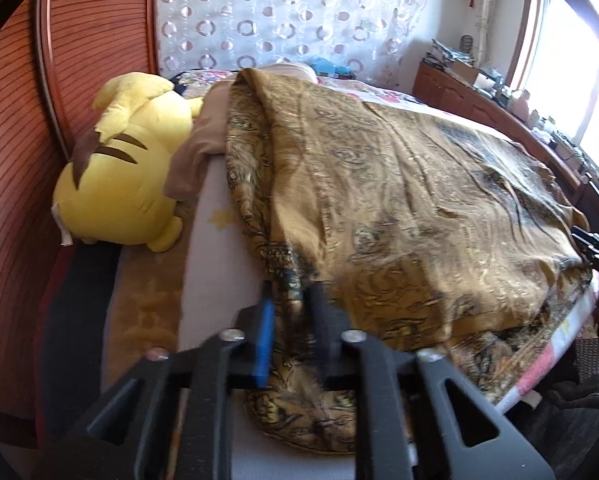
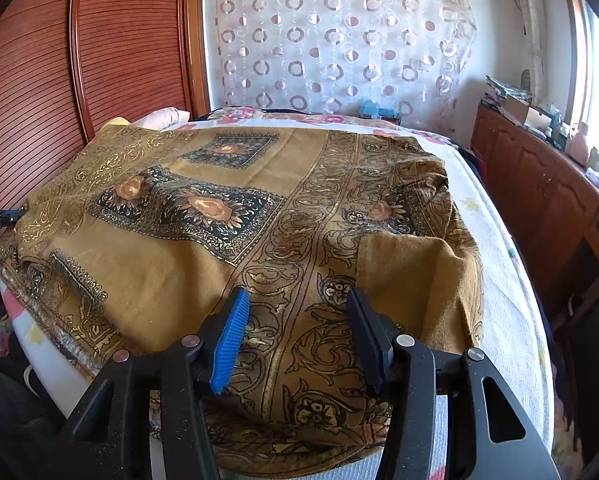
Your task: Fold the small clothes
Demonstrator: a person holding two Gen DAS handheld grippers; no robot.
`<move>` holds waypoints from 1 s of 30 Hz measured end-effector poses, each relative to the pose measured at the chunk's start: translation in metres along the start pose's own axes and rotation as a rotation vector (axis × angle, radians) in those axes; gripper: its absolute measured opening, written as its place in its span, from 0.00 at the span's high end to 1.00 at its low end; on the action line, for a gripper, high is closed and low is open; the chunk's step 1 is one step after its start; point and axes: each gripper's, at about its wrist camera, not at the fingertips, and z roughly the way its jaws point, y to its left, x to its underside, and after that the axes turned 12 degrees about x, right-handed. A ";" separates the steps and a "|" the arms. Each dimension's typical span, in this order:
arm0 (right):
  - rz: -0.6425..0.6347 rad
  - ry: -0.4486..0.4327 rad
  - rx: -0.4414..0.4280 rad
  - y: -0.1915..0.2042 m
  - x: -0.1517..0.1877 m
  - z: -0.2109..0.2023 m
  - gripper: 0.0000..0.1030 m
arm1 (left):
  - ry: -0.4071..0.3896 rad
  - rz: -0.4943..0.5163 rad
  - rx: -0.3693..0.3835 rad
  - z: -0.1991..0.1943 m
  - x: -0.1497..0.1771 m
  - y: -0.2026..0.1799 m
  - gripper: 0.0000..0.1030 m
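A golden-brown cloth with dark ornamental print [image 1: 399, 208] lies spread over the bed. In the left wrist view its near left edge is bunched into a ridge that runs between the fingers of my left gripper [image 1: 291, 286], which is shut on that fold. The right wrist view shows the same cloth [image 2: 187, 240] with a corner folded back at the right, plain side up [image 2: 411, 264]. My right gripper [image 2: 297, 294] hovers open over the cloth's near edge, its blue pad [image 2: 231, 344] and black pad apart with cloth under them, not pinched.
A yellow plush toy [image 1: 127, 172] and a beige garment [image 1: 195, 148] lie at the bed's left side by the red-brown slatted wardrobe [image 1: 15, 160]. A wooden cabinet [image 2: 539, 184] with clutter runs along the right under the window. White bed cover [image 2: 499, 280] shows right of the cloth.
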 end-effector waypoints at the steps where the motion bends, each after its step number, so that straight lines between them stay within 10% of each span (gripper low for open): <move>1: -0.001 0.000 0.001 0.000 0.000 0.000 0.49 | -0.009 0.013 -0.005 -0.001 -0.002 -0.005 0.91; 30: 0.075 0.015 -0.060 -0.022 -0.008 -0.009 0.49 | -0.200 0.304 0.297 -0.003 -0.099 -0.192 0.93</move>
